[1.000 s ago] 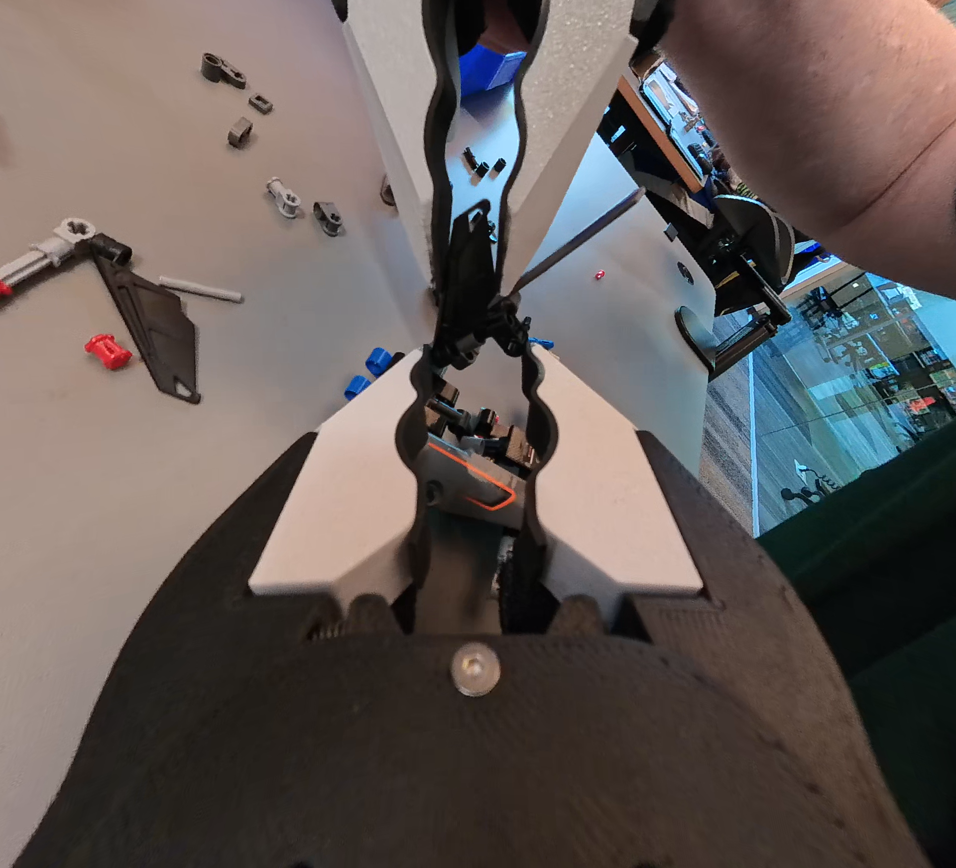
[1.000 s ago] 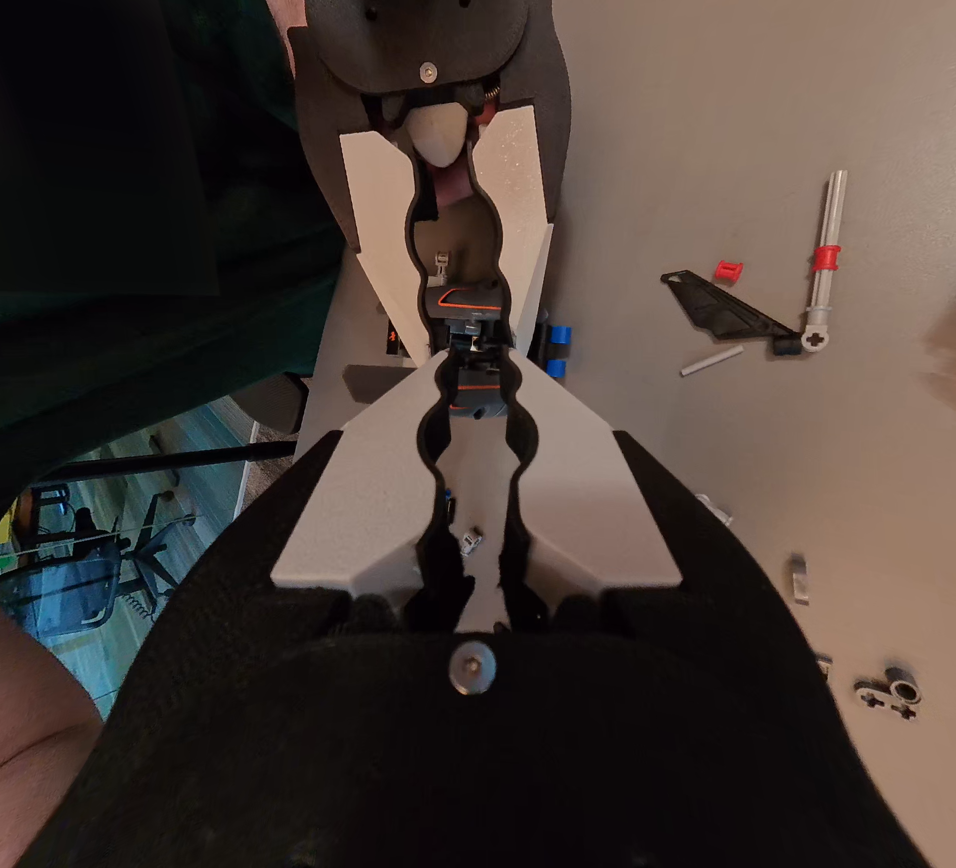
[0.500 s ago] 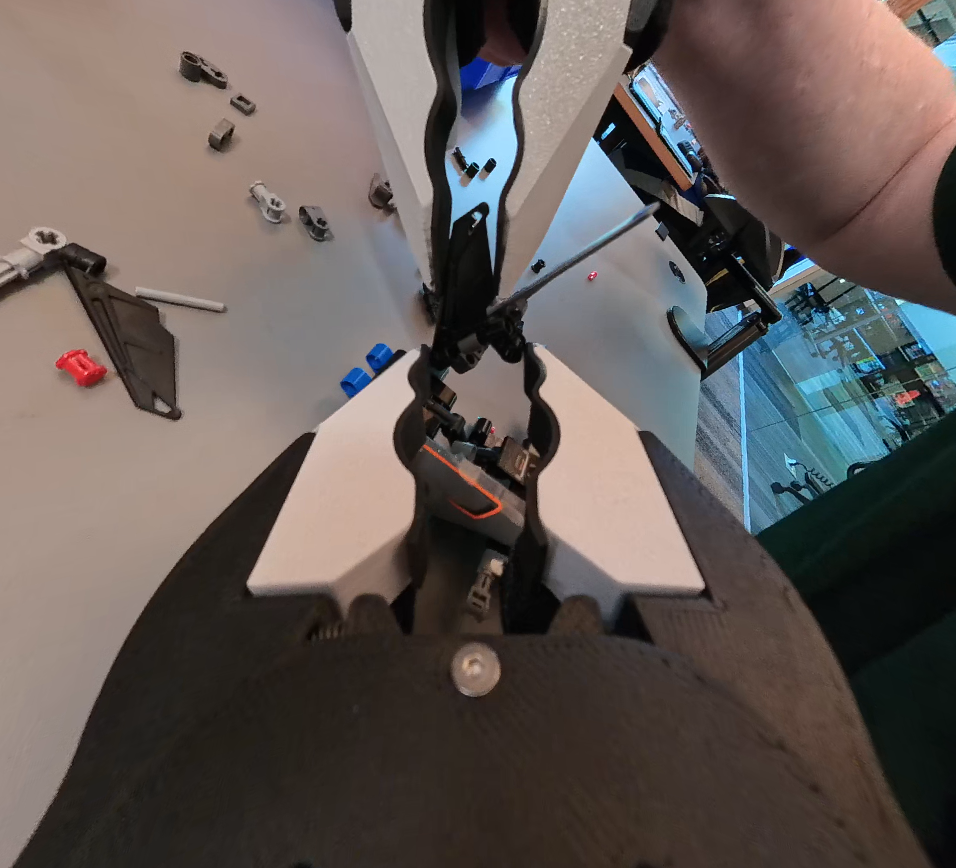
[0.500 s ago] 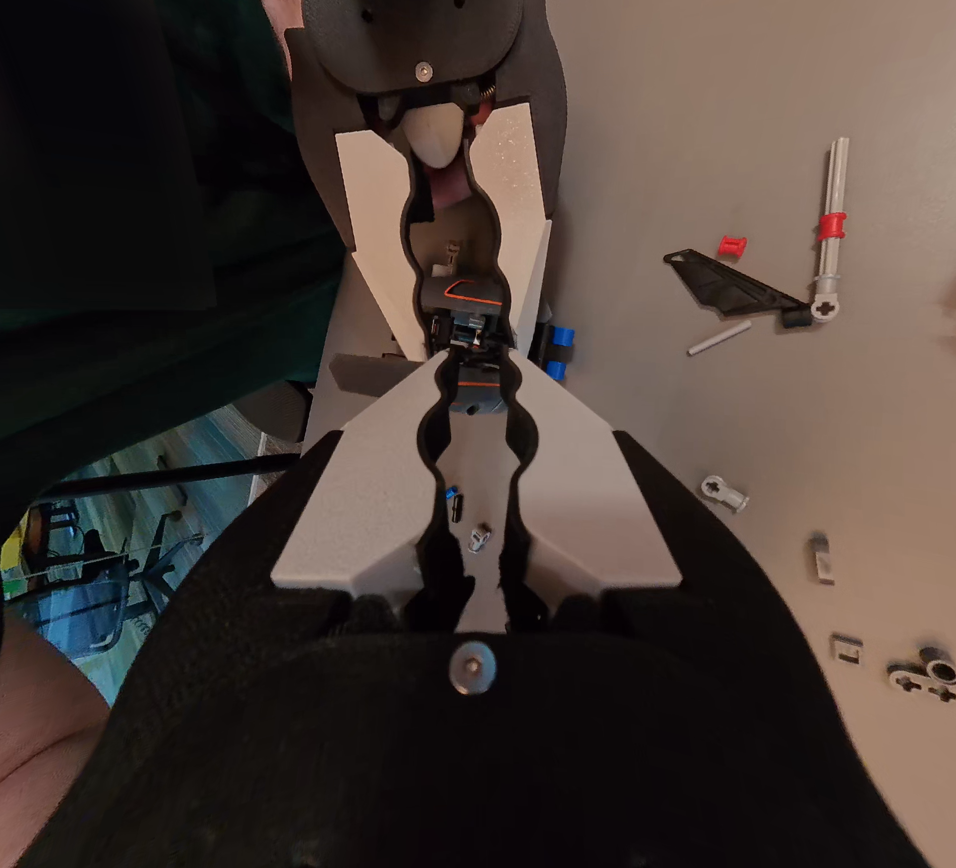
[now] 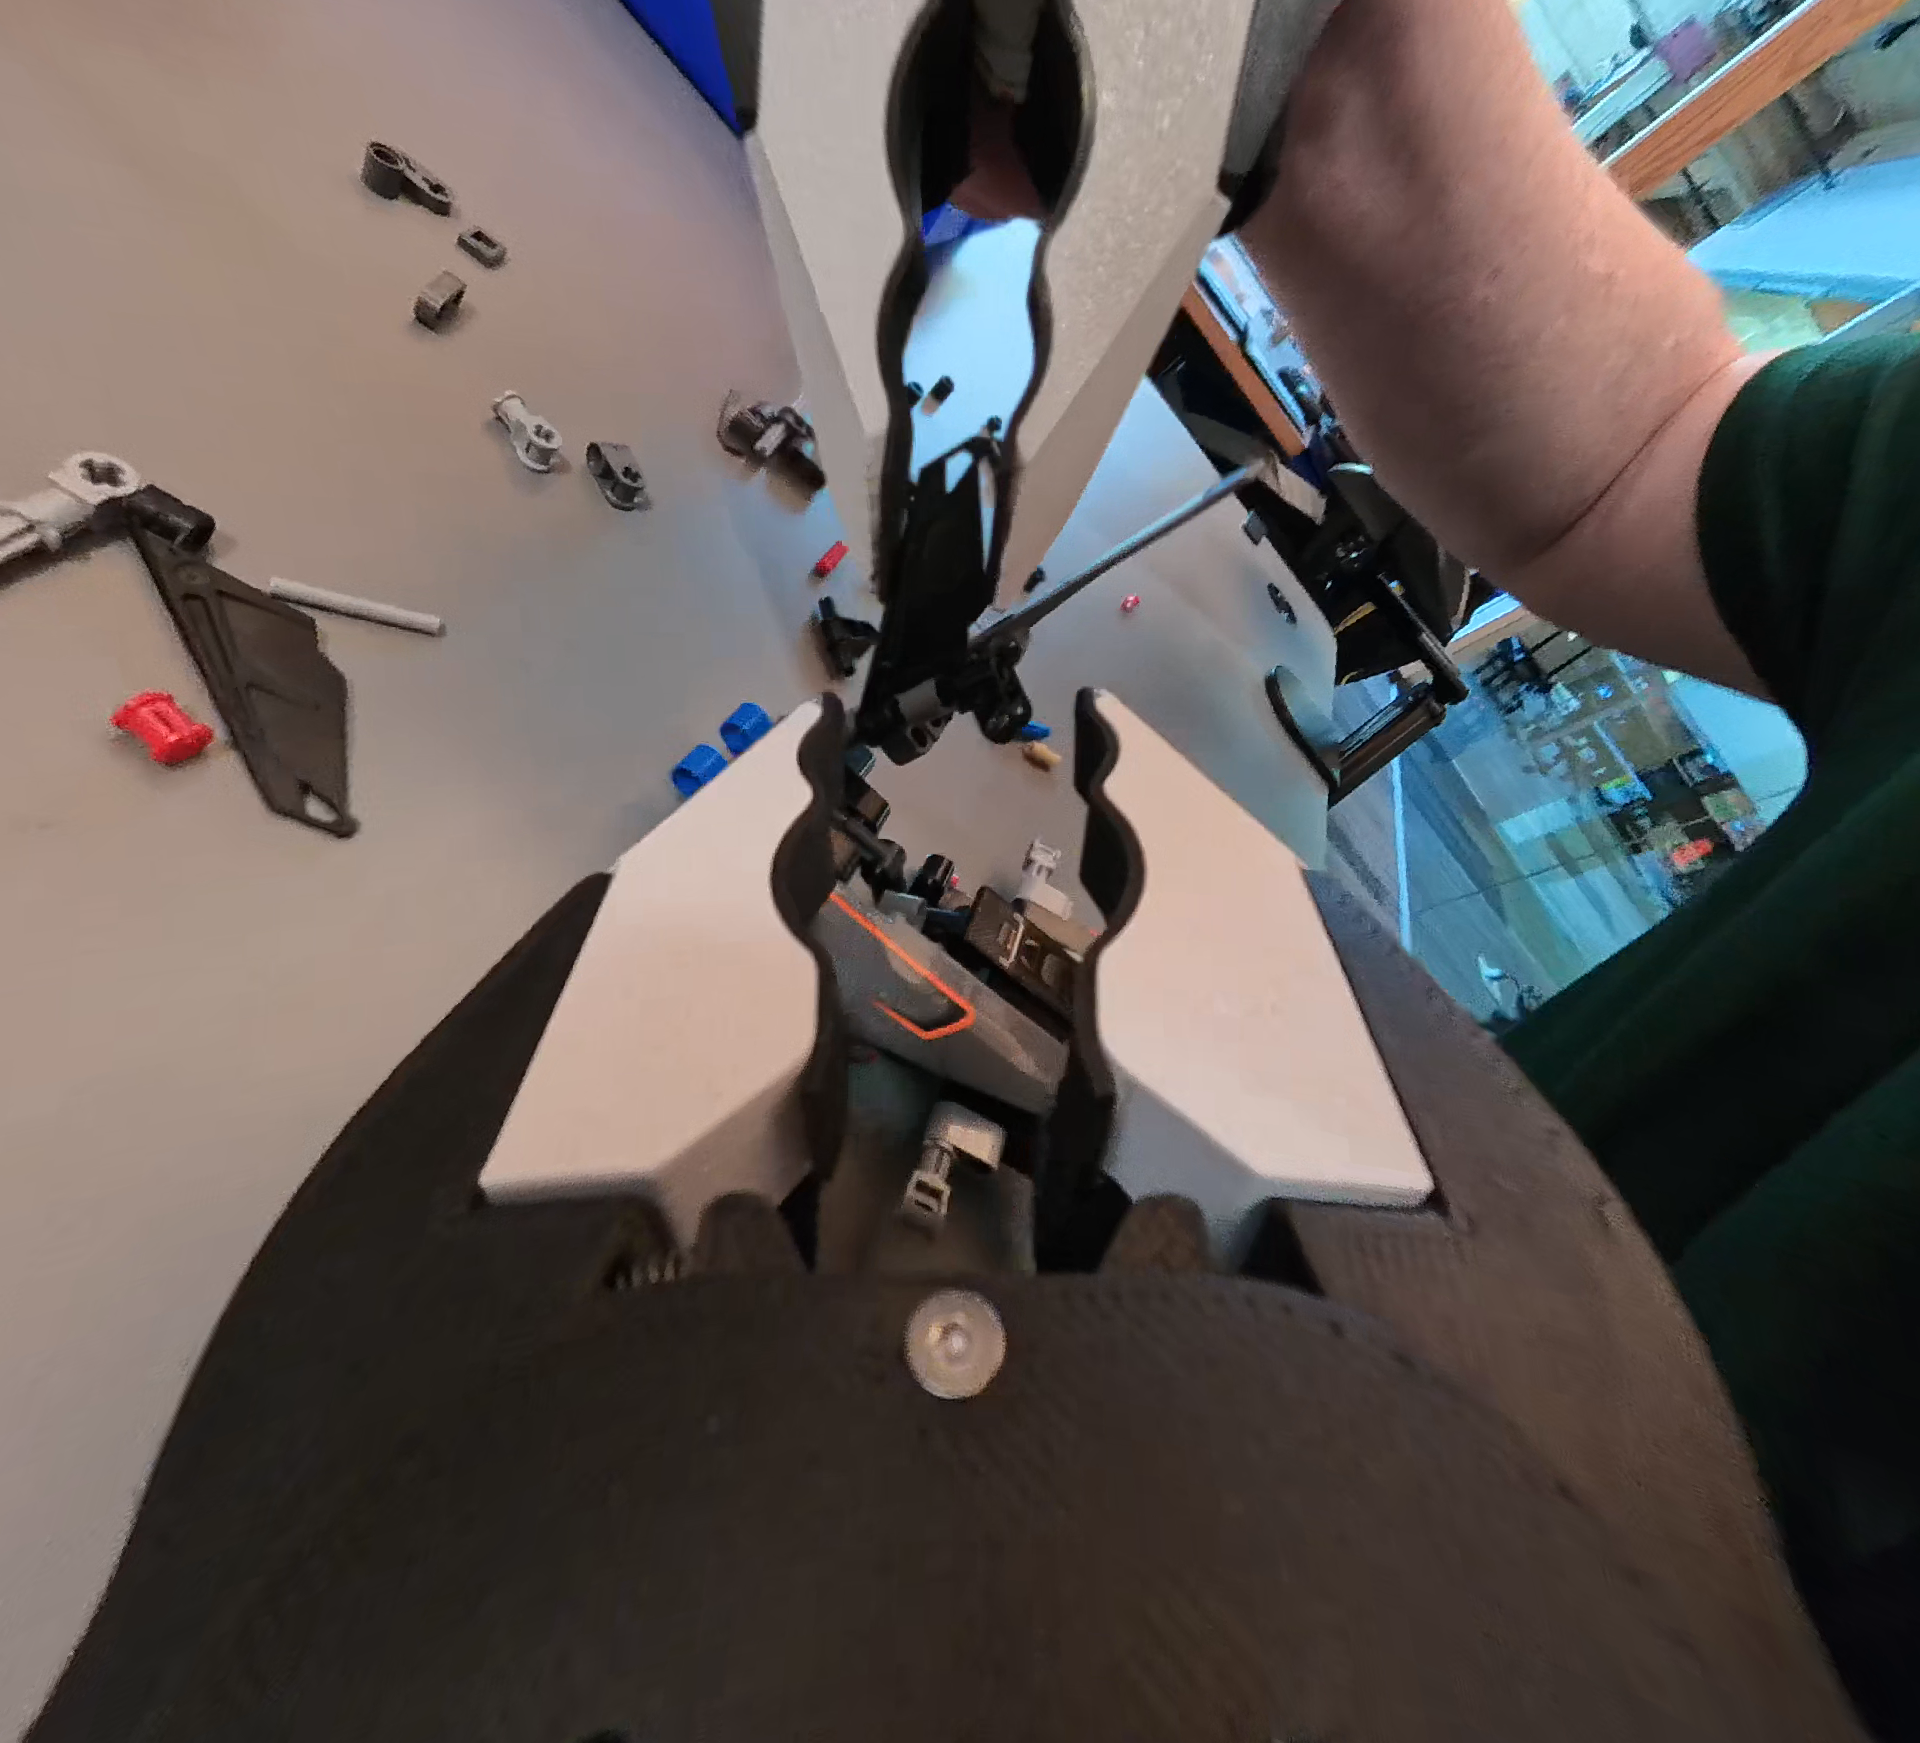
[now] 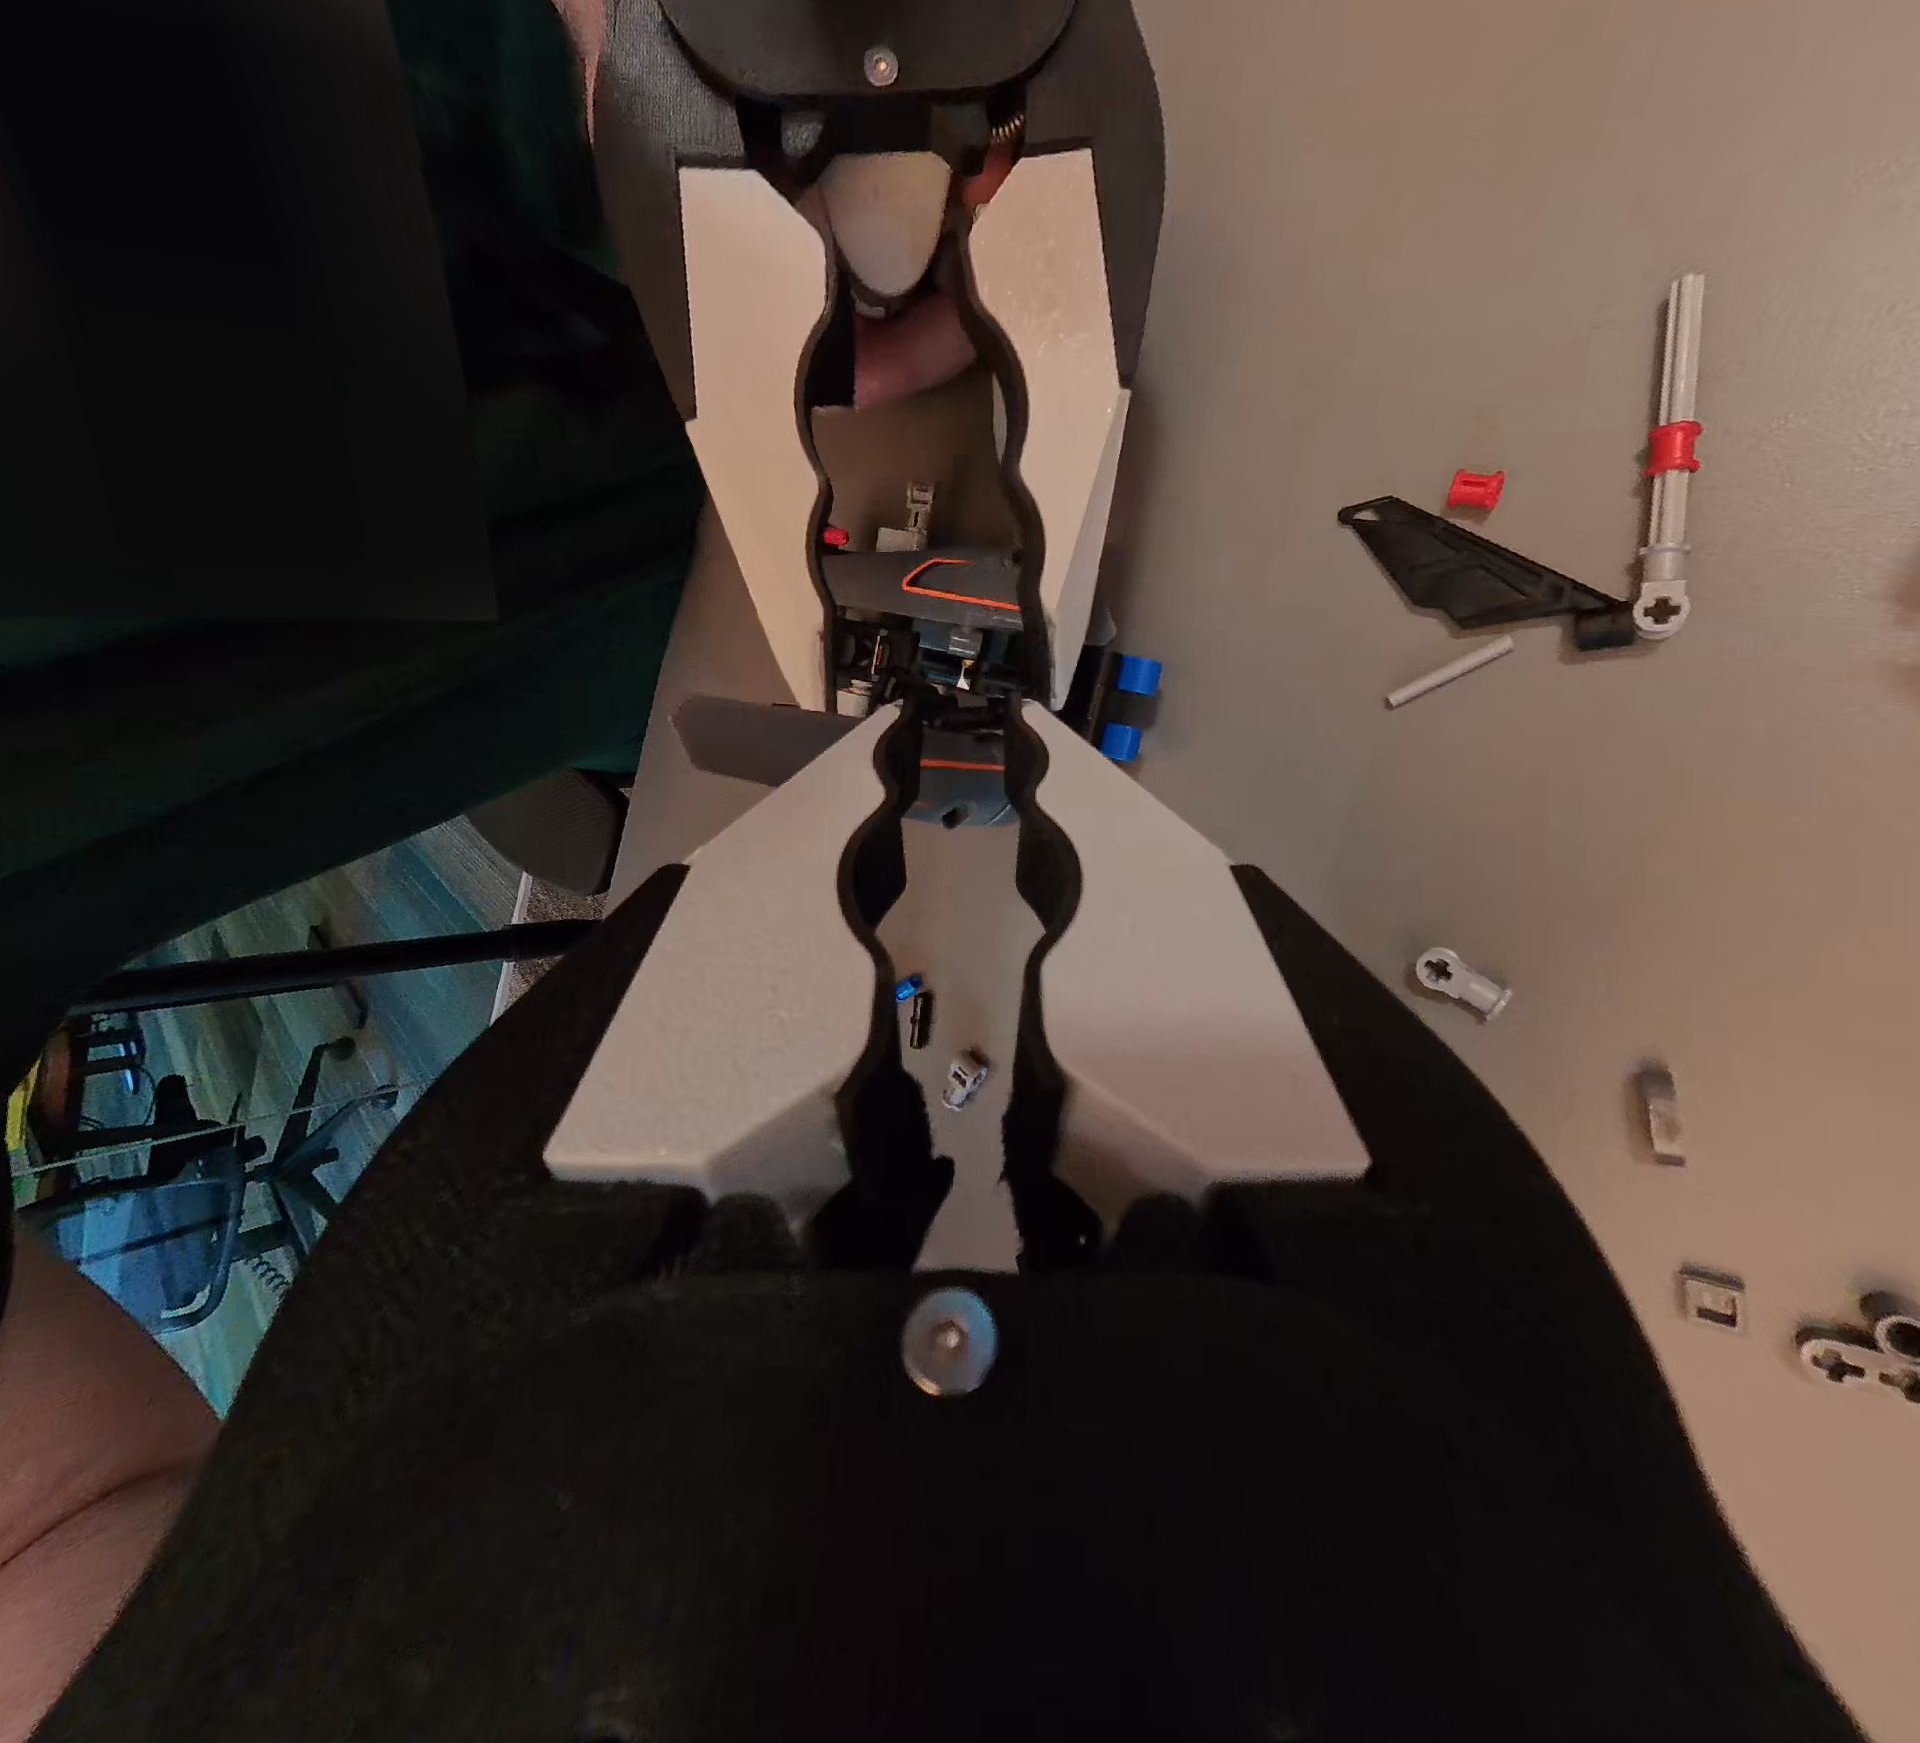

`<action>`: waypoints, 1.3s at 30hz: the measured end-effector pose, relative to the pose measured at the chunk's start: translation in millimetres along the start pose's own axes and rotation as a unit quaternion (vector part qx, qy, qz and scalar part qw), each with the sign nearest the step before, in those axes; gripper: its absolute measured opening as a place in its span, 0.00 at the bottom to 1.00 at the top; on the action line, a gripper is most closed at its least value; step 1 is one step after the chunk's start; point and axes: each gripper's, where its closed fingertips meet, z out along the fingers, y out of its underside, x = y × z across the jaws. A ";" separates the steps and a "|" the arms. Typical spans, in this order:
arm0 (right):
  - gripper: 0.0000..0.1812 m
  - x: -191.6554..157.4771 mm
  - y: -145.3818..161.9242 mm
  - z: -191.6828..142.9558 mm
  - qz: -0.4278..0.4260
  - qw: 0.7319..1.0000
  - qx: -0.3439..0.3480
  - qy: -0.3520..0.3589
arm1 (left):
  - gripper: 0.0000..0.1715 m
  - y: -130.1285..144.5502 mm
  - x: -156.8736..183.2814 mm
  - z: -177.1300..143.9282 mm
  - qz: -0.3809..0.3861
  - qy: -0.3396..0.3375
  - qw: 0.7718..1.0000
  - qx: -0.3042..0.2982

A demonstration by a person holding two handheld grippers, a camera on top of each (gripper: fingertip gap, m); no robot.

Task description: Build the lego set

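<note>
- Two grippers are seen nose to nose above a grey table (image 5: 312, 1018), with the lego model (image 5: 935, 976) held in the air between them.
- The lego model is seen as a dark grey and black build with an orange outline on a grey panel; small black pins and a light grey connector stick out of it.
- The left gripper (image 5: 951, 737) is shown with its fingers set fairly wide, the grey panel end of the model lying between them; whether both pads press on it cannot be told.
- The right gripper (image 6: 961, 737) is shown with its fingers narrow, closed on the model's far end.
- A long black panel (image 5: 935, 550) and a thin dark rod (image 5: 1122, 550), sticking out to one side, are shown only in the left wrist view, caught between the right gripper's fingers.
- A second orange-lined panel (image 6: 961, 784) at the right gripper's tips is shown only in the right wrist view.
- Loose parts are seen on the table in both views: a black wing piece (image 6: 1475, 566), a red bush (image 6: 1475, 488), a light grey axle (image 6: 1449, 672) and two blue pieces (image 5: 722, 748).
- A bare forearm (image 5: 1507, 291) and a green sleeve (image 5: 1818, 654) are shown in the left wrist view.
</note>
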 end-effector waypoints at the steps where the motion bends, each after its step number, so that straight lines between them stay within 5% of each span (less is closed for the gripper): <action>1: 0.07 0.2 0.1 0.1 0.000 1.000 0.000 0.000 | 0.26 -0.8 -1.1 -0.6 -0.004 0.000 1.000 0.001; 9: 0.07 0.6 1.1 -0.4 0.000 1.000 0.002 0.003 | 0.19 2.1 -3.7 4.3 -0.025 0.001 1.000 -0.008; 39: 0.07 -3.4 2.1 -2.1 0.009 0.998 0.068 0.012 | 0.19 1.5 1.4 8.9 -0.024 0.018 1.000 -0.003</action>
